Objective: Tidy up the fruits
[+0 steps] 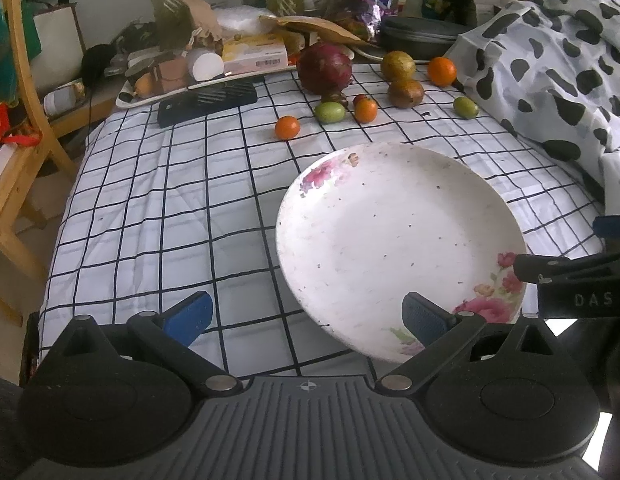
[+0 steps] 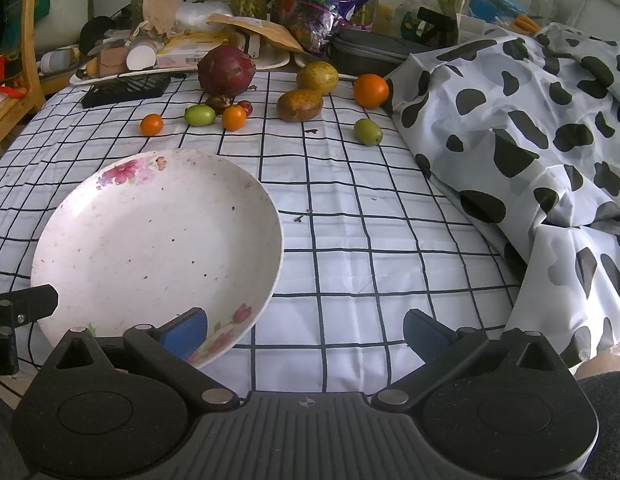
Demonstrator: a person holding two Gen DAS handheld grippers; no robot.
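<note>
Nearest the lens in each view sit the ribbed grey body and black linkage arms of the gripper, the blue-padded jaws spread wide with nothing between them. The left gripper [image 1: 307, 316] hovers low over the worktop [image 1: 158, 216], which is covered in a white cloth with a black grid; its right pad overlaps the near rim of a shallow white plate [image 1: 390, 248], round, speckled with dark flecks and printed with pink flowers at the rim. The right gripper [image 2: 306, 334] has the same plate [image 2: 158, 248] ahead and left of its jaws, its left pad overlapping the near rim; whether either pad touches the plate I cannot tell. Each view catches a black part of the other tool at its edge beside the plate. Only the left view shows the wooden chair [image 1: 18, 128] well left of the jaws; the right view shows more of the crumpled cow-spotted sheet [image 2: 530, 128] to the right of its jaws. Well beyond the plate the fruits lie loose on the cloth: a large dark red dragon fruit [image 2: 226, 70], two brownish-yellow mangoes [image 2: 300, 105], a big orange [image 2: 371, 90], two small oranges [image 2: 152, 124], and two smooth green oval fruits [image 2: 368, 131]. Behind them is clutter of boxes, bags and trays.
</note>
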